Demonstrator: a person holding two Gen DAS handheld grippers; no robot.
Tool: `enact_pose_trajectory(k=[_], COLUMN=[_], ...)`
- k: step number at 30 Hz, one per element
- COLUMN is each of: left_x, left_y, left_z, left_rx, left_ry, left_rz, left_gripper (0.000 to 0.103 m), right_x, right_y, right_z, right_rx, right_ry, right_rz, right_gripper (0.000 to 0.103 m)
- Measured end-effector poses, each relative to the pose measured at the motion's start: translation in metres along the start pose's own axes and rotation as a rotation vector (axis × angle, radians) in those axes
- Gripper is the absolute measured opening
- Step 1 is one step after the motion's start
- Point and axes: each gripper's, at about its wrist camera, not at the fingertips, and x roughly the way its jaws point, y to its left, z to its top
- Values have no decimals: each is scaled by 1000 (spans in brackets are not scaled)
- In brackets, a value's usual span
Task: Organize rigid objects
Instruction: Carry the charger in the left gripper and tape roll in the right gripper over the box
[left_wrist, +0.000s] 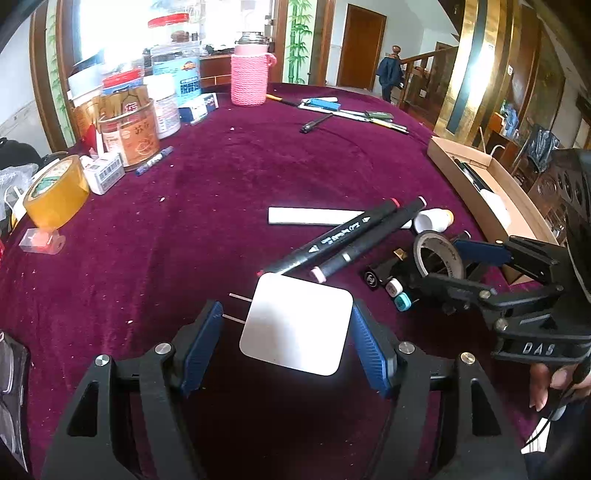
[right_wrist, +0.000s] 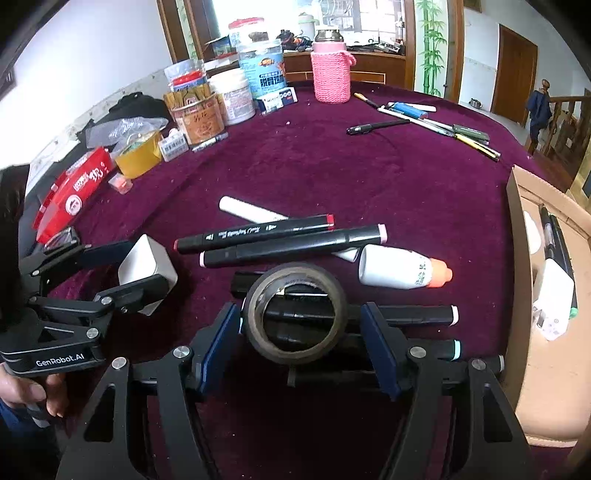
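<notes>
Gripping the white charger (left_wrist: 299, 332), my left gripper (left_wrist: 287, 314) is clamping it well left of the dark tape roll (right_wrist: 295, 275). My ribbed blue pads are pressing one smooth flat side and, it seems, the tips of the two thin metal prongs (left_wrist: 240, 296). I am judging this hold as weak. The glossy, round-cornered shell is offering little friction, and the prongs are giving only a narrow contact, so the block could be twisting out or dropping onto the plush maroon cloth (right_wrist: 332, 166).

Just beyond the roll, two long black markers (right_wrist: 258, 234) are lying side by side. Being hard and slick, they could be rolling if nudged.

My right gripper (right_wrist: 300, 314) is straddling the roll with its jaws apart. A gap is showing on the right side, so nothing is being held. The roll, a thin rigid ring, is resting on several short markers (right_wrist: 417, 314). On this uneven base, a closing squeeze could be tipping it or scattering the markers below.

Right of the roll, a smooth white bottle (right_wrist: 395, 271) is lying on its side. Further right, the cardboard box (right_wrist: 517, 258) is standing open, its wall a possible snag.
</notes>
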Motion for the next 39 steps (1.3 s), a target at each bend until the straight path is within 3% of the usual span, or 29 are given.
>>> enact_pose_trajectory(k=[5, 7, 18, 28, 39], left_x=[1, 1, -8, -16, -13], left_y=[-3, -4, -23, -83, -186], left_z=[0, 0, 8, 27, 51], left_rx=[-2, 2, 33, 137, 315], left_ry=[0, 1, -33, -64, -72], left_rz=[0, -2, -10, -67, -177], left_gripper=[69, 69, 69, 69, 69], right_x=[4, 5, -28, -62, -118], right_y=[4, 3, -12, -57, -148], right_z=[-2, -4, -13, -20, -43], right_rx=[-20, -11, 58, 180, 393], right_ry=[3, -8, -111, -200, -323], right_rz=[-9, 0, 53, 43, -18], right_gripper=[61, 54, 54, 54, 54])
